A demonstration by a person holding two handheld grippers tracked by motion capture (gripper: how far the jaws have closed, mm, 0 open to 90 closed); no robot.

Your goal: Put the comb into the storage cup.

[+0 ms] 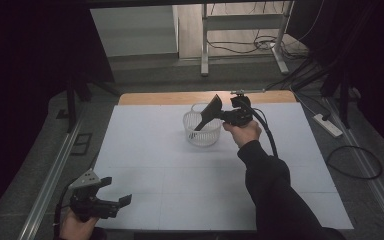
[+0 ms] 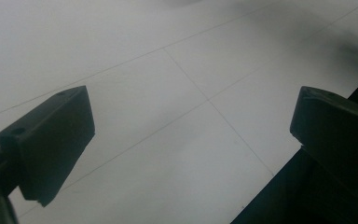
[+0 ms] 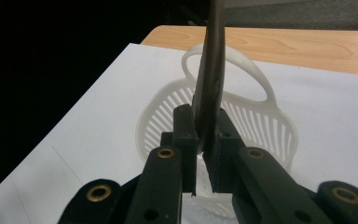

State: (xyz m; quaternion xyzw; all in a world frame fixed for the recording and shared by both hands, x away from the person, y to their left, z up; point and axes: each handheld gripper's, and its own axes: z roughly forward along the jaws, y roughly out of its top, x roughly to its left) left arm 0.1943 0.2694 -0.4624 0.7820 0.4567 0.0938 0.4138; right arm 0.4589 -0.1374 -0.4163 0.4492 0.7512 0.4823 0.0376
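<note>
A white slotted basket (image 1: 203,136) with a loop handle stands on the white table cover (image 1: 150,160), far of centre. My right gripper (image 1: 224,116) hovers just right of it, shut on a black spatula (image 1: 210,109). The spatula's broad end tilts up and its thin end points down into the basket. In the right gripper view the pads (image 3: 186,135) pinch the spatula (image 3: 210,79) edge-on, with the basket (image 3: 265,123) behind it. My left gripper (image 1: 116,191) rests at the near left corner, open and holding nothing. In the left gripper view its own jaws (image 2: 191,130) stand wide over bare white cover.
A strip of wooden tabletop (image 1: 170,98) shows beyond the cover's far edge. Metal frame legs (image 1: 205,50) and cables stand on the floor behind. A power strip (image 1: 328,125) and a looped cable (image 1: 355,162) lie on the floor at the right.
</note>
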